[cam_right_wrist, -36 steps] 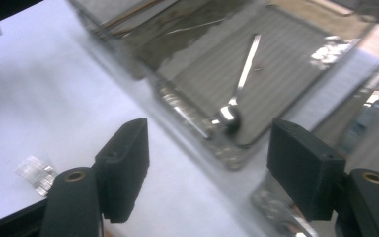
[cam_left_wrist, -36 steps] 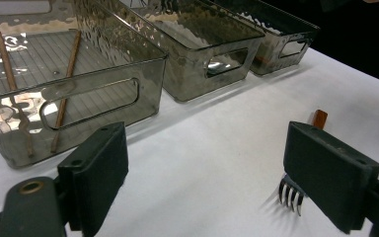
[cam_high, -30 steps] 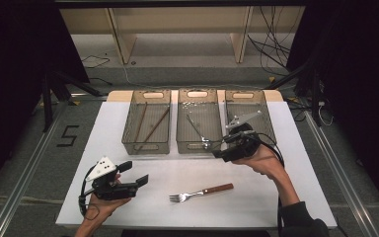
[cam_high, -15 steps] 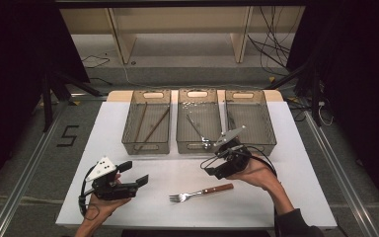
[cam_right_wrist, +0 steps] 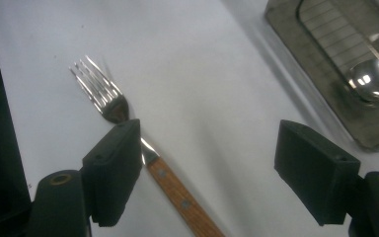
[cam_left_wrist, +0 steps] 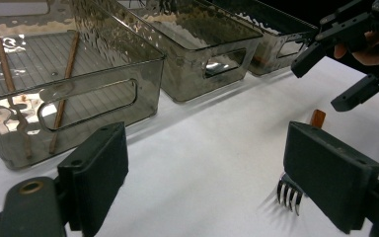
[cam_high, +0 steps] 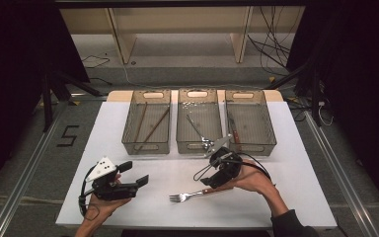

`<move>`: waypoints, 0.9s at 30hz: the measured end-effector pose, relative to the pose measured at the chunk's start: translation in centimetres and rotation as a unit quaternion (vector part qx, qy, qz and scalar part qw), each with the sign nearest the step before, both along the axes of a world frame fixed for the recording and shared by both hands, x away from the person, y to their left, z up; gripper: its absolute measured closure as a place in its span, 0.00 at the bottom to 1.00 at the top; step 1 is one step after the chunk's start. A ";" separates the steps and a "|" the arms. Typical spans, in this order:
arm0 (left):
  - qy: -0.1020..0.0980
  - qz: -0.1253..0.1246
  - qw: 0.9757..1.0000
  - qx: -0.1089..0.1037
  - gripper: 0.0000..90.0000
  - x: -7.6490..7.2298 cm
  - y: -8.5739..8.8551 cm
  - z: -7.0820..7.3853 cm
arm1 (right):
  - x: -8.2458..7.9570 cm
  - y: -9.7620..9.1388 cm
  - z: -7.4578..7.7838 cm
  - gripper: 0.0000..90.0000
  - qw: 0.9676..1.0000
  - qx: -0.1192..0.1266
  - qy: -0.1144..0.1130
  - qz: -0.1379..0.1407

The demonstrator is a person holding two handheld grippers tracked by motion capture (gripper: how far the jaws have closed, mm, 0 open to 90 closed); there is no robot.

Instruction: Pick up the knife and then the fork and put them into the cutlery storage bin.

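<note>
A fork [cam_high: 192,195] with a wooden handle lies flat on the white table [cam_high: 286,173], tines toward the left. My right gripper [cam_high: 203,178] is open and hovers low over the handle end, touching nothing. In the right gripper view the fork [cam_right_wrist: 143,148] passes just beside the left jaw, and the right gripper [cam_right_wrist: 212,173] has bare table between its jaws. My left gripper [cam_high: 134,174] is open at the front left, holding nothing. The left gripper view has the fork tines [cam_left_wrist: 288,192] behind its right jaw and the left gripper [cam_left_wrist: 217,168] facing the bins.
Three smoky clear bins stand in a row at the back. The left bin [cam_high: 146,140] holds brown chopsticks [cam_high: 153,126], the middle bin [cam_high: 199,144] a spoon [cam_high: 197,129], the right bin [cam_high: 250,143] a wooden-handled utensil [cam_high: 234,131]. The table's front edge is close to both hands.
My right gripper has come away from the bins, moving toward the front and left, and lowered over the fork's handle. The left gripper and the fork have stayed put.
</note>
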State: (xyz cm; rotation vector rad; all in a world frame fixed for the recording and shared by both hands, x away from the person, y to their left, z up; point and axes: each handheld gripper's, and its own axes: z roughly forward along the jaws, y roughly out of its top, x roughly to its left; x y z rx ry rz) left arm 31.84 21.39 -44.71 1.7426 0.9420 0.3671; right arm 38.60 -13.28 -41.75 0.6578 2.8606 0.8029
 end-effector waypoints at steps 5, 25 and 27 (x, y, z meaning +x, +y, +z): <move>-0.001 0.000 1.000 0.001 0.19 0.0 0.0 0.0 | -0.2 0.5 -0.5 0.29 1.000 -0.011 0.006 0.008; -0.002 -0.001 1.000 0.002 0.19 0.0 0.0 0.0 | -0.9 1.8 -2.8 0.40 0.992 -0.103 0.019 0.063; -0.002 -0.002 1.000 0.003 0.19 0.0 0.0 0.0 | -1.0 1.9 -3.0 0.42 0.991 -0.113 0.022 0.061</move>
